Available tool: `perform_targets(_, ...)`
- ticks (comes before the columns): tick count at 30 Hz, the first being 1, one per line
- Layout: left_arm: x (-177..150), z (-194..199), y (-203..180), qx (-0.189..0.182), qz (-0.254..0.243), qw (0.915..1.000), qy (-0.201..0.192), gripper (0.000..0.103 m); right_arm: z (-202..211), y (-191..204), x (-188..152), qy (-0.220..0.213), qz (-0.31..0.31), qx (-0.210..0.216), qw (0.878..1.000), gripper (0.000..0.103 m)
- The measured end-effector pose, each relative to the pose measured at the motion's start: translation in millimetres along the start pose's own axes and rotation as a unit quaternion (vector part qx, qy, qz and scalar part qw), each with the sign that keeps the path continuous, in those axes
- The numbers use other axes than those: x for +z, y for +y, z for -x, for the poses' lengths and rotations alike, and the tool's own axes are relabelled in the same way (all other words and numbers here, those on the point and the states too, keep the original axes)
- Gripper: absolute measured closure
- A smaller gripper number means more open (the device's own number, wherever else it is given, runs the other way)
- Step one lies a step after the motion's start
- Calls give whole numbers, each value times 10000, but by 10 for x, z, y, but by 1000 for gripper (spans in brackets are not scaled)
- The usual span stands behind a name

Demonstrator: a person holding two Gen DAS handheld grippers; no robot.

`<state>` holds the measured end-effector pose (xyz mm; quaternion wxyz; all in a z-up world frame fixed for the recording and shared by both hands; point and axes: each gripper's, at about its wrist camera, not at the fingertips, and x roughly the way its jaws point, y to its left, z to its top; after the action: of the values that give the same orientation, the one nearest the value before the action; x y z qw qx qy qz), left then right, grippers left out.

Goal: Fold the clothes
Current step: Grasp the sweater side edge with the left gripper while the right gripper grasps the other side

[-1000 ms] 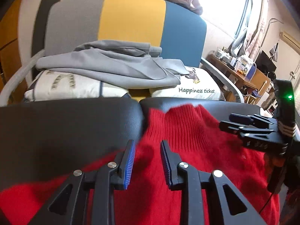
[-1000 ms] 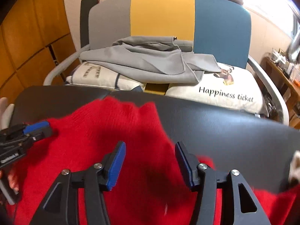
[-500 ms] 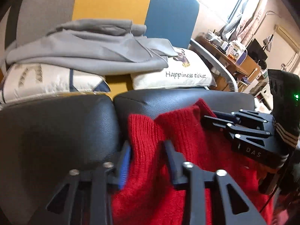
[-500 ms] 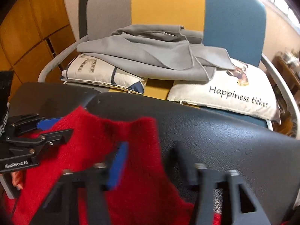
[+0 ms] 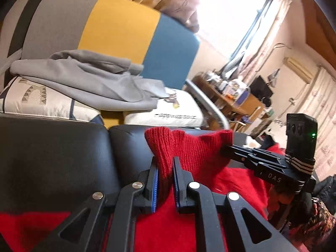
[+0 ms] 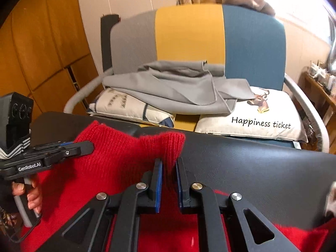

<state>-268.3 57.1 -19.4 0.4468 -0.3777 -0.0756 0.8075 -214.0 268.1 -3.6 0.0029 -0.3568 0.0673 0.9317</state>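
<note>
Since a second ago both my claws have drawn in on the red sweater (image 5: 189,153) and lifted its edge off the black cushion (image 5: 52,153). My left claw (image 5: 164,178) and right claw (image 6: 169,180) are closing, each pinching knit. The fold is only starting. Nearer than the cushion's seam, the sweater runs out of frame; which edge I hold is unclear.

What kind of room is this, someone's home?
Most likely a lived-in home room: a cushioned armchair with pillows and a grey garment, curtains at a bright window, and a cluttered desk.
</note>
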Motion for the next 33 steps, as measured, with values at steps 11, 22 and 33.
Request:
perform_targets(11,-1002,527,-305,-96,59,9999,75,92,672,161,-1075,30,-287,216,9993,95)
perform_targets(22,-1482,870,-131,-39,968,9952,143,86,929,-72,-1909,462,-1768,528,9817,74)
perform_targets(33,-1516,539,167,-383,2966,9536,361,75,619,-140,-1838,394,-3289,1469,9321,54)
